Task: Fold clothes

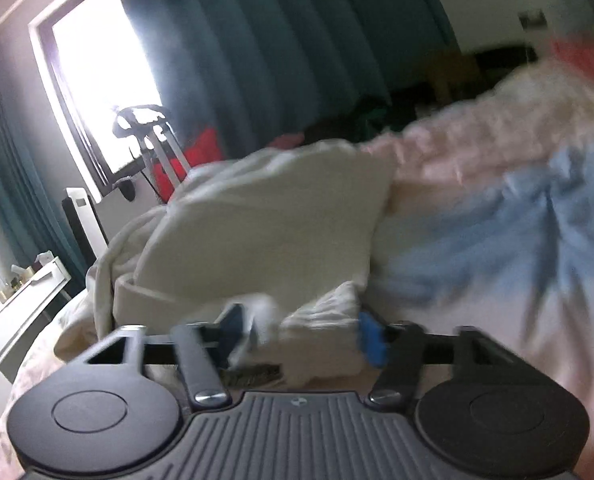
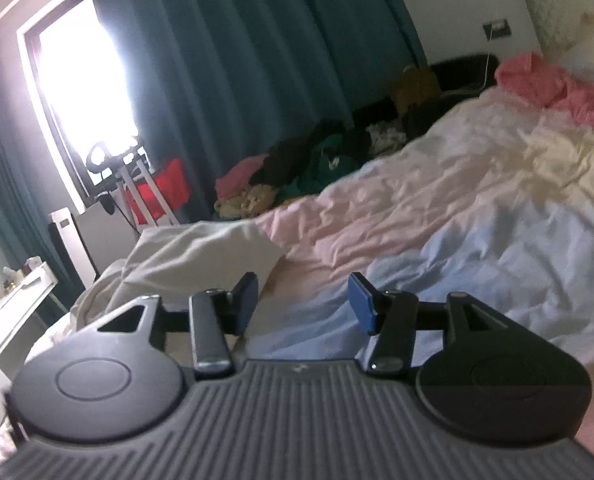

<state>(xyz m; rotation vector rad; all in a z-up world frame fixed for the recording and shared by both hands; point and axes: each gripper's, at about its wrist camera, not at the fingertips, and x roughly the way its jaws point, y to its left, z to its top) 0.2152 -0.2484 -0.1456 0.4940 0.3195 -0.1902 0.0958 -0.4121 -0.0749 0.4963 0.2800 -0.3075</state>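
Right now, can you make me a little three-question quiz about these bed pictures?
1. True or false: the right gripper is open with nothing between its fingers.
2. What colour is the garment lying folded on the bed, the cream garment? A) cream B) green C) black
3. Fill in: white cloth sits between the fingers of the ____ gripper.

Key: 1 true. 2 A. 3 left; blur hides whether it truly grips the white cloth.
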